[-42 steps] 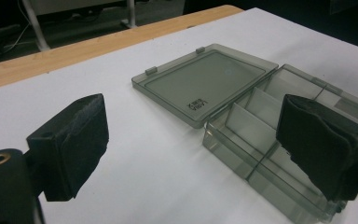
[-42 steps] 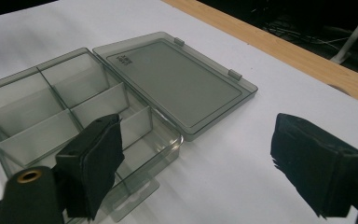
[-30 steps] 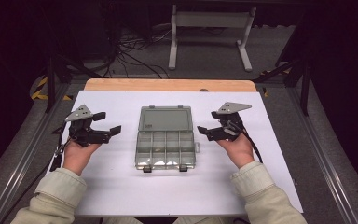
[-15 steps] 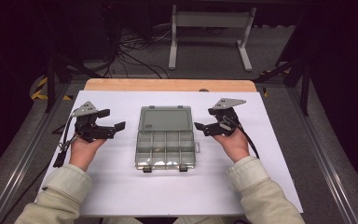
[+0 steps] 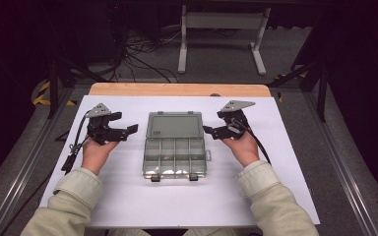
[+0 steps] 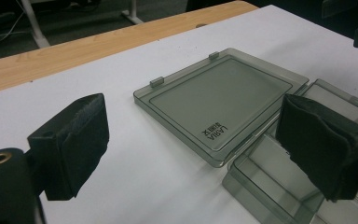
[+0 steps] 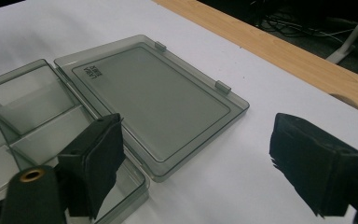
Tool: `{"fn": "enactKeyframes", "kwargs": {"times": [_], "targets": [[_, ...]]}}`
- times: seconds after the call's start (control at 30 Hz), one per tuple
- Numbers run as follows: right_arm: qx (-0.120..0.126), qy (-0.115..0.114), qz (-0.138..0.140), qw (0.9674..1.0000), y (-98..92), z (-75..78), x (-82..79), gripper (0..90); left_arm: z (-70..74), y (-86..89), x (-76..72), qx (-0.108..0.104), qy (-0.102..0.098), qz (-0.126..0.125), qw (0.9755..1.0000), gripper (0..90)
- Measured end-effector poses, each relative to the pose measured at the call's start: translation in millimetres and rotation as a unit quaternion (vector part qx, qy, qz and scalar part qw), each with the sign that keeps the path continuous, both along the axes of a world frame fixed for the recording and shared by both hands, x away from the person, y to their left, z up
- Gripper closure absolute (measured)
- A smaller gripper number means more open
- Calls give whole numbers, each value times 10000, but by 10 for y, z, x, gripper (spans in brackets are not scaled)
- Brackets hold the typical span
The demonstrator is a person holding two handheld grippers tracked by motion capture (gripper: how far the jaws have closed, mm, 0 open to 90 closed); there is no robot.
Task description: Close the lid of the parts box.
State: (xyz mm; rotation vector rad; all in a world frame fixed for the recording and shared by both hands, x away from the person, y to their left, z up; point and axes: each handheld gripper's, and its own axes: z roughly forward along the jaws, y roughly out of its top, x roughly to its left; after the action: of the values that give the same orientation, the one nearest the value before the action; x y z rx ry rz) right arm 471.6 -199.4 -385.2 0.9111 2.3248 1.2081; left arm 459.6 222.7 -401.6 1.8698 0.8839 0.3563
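Clear smoky organizer box [image 5: 173, 147] centred on the white counter [image 5: 128, 196], lid [image 5: 174, 125] swung fully open and lying flat on the far side, tray of compartments [image 5: 174, 158] on the near side. Compartments look empty as far as visible; plastic is see-through against white, so divider count hard to call from the high view. Two dark latches at the near edge, small and blurry. Small printed label on the lid [image 6: 216, 100], too soft to read in either gripper view. In the left gripper view, tray [image 6: 270, 186] cut off at the bottom-right and partly hidden behind the right-hand jaw. In the right gripper view, tray [image 7: 28, 126] cropped at the left edge, near corner hidden behind the left-hand jaw. Left hand-held gripper [image 5: 128, 130] just left of the lid, jaws wide apart, nothing between them, not touching the box. Right hand-held gripper [image 5: 210, 131] just right of the lid, jaws likewise wide and empty, clear of the plastic. Wooden strip [image 5: 177, 89] along the far counter edge; beyond it dark floor, cables and frame legs, little detail.
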Motion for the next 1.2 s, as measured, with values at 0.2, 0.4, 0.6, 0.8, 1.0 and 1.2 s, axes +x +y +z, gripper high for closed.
{"fn": "enactKeyframes", "kwargs": {"times": [0.2, 0.4, 0.6, 0.8, 1.0, 1.2], "targets": [[-38, 85, -32, 10000, 17, -87, 81, 180, -85, -31, 64, 54, 54, 12, 10000, 114], [-60, 245, 39, 9997, 31, -167, 137, 272, -158, -41, 106, 89, 173, -57, 9998, 205], [-224, 318, 190, 9991, 33, -184, 158, 626, -166, -54, 117, 159, 236, -7, 9996, 481], [-345, 369, 213, 9985, 33, -154, 191, 900, -163, -78, 116, 315, 271, 97, 9991, 820], [-538, 484, 238, 9971, 54, -173, 230, 900, -180, -114, 156, 355, 669, 134, 9970, 899], [-732, 618, 264, 9951, 70, -245, 256, 900, -237, -168, 174, 447, 837, 126, 9954, 900]]}}
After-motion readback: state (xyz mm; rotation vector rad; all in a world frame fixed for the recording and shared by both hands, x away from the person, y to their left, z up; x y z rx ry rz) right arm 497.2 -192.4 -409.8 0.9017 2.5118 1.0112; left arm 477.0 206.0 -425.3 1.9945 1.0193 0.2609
